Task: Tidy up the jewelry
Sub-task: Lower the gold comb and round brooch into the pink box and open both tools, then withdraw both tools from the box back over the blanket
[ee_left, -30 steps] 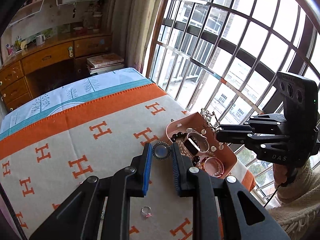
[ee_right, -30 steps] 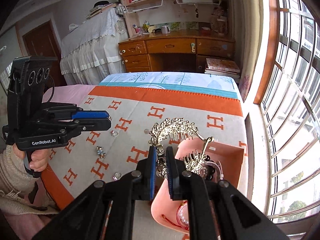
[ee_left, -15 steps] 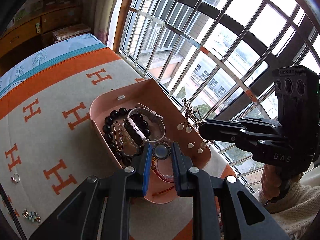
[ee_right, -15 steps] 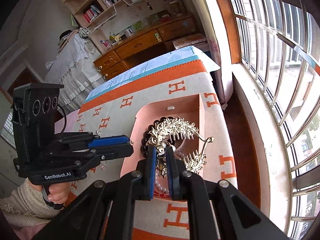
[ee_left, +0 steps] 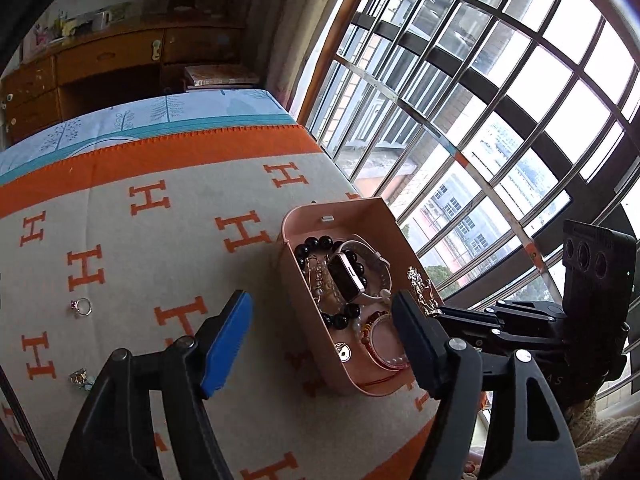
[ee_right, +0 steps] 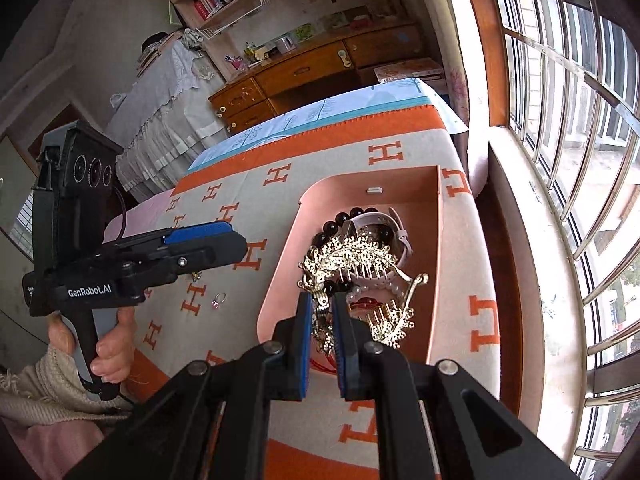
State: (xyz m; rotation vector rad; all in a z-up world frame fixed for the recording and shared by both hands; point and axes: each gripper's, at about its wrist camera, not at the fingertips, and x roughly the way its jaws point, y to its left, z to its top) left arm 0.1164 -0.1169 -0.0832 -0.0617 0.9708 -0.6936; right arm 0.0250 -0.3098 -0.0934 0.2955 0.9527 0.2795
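- On the left of the cream blanket with orange H marks (ee_left: pixel 168 240): small silver ring with a pink stone (ee_left: pixel 81 306) and a pale cluster trinket (ee_left: pixel 81 377), lying loose as before, well apart from the tray.
- Left gripper (ee_left: pixel 320 328): jaws just opened wide, nothing between the blue pads; half a second ago shut on a small round brooch, a second ago carrying it over the blanket.
- Small round metal brooch (ee_left: pixel 343 351): now lying in the near end of the tray, beside the red bead bracelet (ee_left: pixel 370 340).
- Pink rounded plastic tray (ee_left: pixel 298 280): also holding a black bead bracelet (ee_left: pixel 320 244) and a pale-strapped rectangular watch (ee_left: pixel 347 276).
- Right gripper (ee_right: pixel 321 316): clamped almost fully closed on the gold filigree hair comb (ee_right: pixel 352 256), same grip as a second ago; comb hanging low over the tray's jewellery, lower than before, whether touching it unclear.
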